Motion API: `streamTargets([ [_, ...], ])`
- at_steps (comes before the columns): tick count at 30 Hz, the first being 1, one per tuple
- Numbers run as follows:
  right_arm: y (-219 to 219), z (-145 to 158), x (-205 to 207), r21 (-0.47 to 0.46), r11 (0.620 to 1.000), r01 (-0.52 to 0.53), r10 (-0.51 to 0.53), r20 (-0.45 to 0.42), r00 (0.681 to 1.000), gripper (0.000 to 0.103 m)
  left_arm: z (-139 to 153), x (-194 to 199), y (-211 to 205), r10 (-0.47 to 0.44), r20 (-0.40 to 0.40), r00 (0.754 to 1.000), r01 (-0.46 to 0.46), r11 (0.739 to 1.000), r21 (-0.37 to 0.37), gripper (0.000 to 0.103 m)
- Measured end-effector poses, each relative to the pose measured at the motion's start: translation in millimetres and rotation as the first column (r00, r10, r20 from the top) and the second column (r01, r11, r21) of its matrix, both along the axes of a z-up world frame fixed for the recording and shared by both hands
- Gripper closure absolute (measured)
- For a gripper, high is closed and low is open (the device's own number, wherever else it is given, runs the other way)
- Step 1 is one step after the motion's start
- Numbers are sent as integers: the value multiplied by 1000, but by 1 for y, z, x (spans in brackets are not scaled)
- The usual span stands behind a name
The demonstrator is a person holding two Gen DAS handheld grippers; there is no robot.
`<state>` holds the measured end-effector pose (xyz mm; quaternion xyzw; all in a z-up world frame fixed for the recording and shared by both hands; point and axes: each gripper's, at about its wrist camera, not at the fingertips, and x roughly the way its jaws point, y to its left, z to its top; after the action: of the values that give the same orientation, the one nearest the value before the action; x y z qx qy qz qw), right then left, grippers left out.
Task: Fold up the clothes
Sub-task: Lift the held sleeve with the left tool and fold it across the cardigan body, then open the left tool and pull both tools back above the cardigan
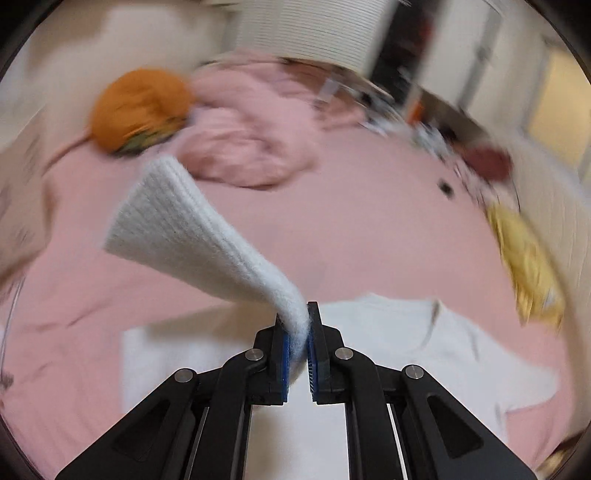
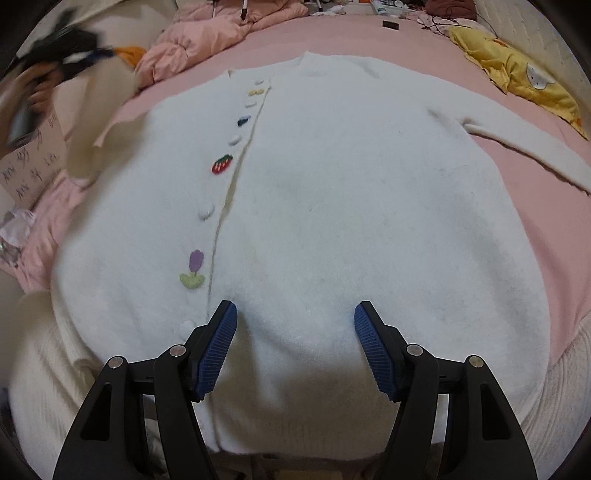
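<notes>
A white knit cardigan lies flat on the pink bed, front up, with shaped buttons down its placket. Its right sleeve lies out to the side. My left gripper is shut on the ribbed cuff of the left sleeve and holds it up above the cardigan body; it also shows blurred at the far left of the right wrist view. My right gripper is open and empty, low over the cardigan's hem area.
A pink bedsheet covers the bed. A crumpled pink quilt and an orange cushion lie at the far left. A yellow garment lies at the far right. Small items line the far edge. A handwritten paper sits left.
</notes>
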<state>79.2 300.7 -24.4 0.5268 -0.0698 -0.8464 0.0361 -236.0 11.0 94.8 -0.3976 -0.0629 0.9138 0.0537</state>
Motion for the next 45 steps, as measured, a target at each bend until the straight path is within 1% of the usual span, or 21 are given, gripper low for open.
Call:
streamTargets([
  [4, 8, 6, -1, -43, 999, -9, 7, -42, 999, 36, -19, -3, 109, -141, 0, 990, 141, 988, -60, 94],
  [7, 14, 7, -3, -86, 996, -9, 5, -49, 999, 36, -43, 3, 195, -276, 38, 960, 279, 948, -152, 94],
  [9, 18, 8, -5, -119, 993, -7, 2, -48, 999, 36, -66, 18, 252, -374, 82, 924, 383, 894, -234, 94],
  [13, 23, 11, -8, -158, 987, -7, -2, -56, 998, 36, -134, 55, 338, -510, 236, 827, 559, 701, -443, 94],
  [15, 23, 13, -7, -167, 986, -8, -3, -63, 998, 36, -154, 67, 357, -533, 269, 802, 590, 637, -497, 94],
  [17, 24, 15, -7, -176, 984, -9, -4, -70, 998, 36, -159, 80, 363, -550, 242, 799, 577, 587, -568, 94],
  [19, 25, 13, -9, -194, 981, -6, -6, -62, 998, 36, -154, 84, 361, -559, 228, 797, 575, 586, -571, 94],
  [23, 22, 12, -12, -207, 978, -7, -4, -51, 999, 36, -134, 94, 347, -588, 160, 793, 570, 623, -536, 93],
  [25, 20, 11, -12, -205, 979, -11, 1, -48, 999, 36, -143, 92, 347, -583, 209, 785, 593, 609, -527, 93],
  [28, 16, 10, -13, -194, 981, -14, 5, -46, 999, 36, -158, 92, 353, -585, 273, 764, 620, 549, -560, 89],
  [29, 15, 10, -14, -187, 982, -14, 6, -47, 999, 36, -154, 93, 354, -582, 277, 765, 623, 558, -548, 84],
  [30, 18, 12, -13, -184, 983, -13, 4, -49, 999, 36, -149, 92, 354, -571, 289, 768, 626, 577, -525, 71],
  [31, 19, 12, -14, -187, 982, -8, -2, -50, 999, 36, -141, 92, 349, -564, 293, 772, 630, 616, -473, 62],
  [32, 22, 12, -13, -193, 981, 2, -13, -53, 998, 36, -132, 92, 342, -559, 294, 775, 631, 659, -410, 42],
  [33, 25, 13, -13, -199, 980, 16, -28, -59, 998, 36, -119, 92, 329, -572, 277, 772, 635, 711, -302, 30],
  [35, 30, 15, -13, -201, 979, 39, -55, -73, 996, 36, -95, 94, 295, -589, 231, 774, 616, 786, -59, 19],
  [36, 32, 16, -13, -195, 979, 51, -67, -81, 994, 36, -88, 96, 276, -583, 215, 784, 586, 808, 52, 18],
  [38, 36, 19, -13, -185, 980, 73, -92, -96, 991, 36, -79, 96, 228, -519, 198, 832, 481, 851, 211, 16],
  [41, 46, 27, -29, -172, 981, 90, -113, -128, 985, 36, -79, 90, 156, -345, 207, 915, 305, 931, 202, 13],
  [42, 50, 32, -39, -158, 983, 89, -113, -152, 982, 36, -82, 82, 135, -283, 215, 935, 252, 954, 161, 13],
  [45, 58, 49, -81, -85, 993, 77, -95, -230, 968, 36, -94, 65, 87, -150, 235, 960, 124, 985, 123, 13],
])
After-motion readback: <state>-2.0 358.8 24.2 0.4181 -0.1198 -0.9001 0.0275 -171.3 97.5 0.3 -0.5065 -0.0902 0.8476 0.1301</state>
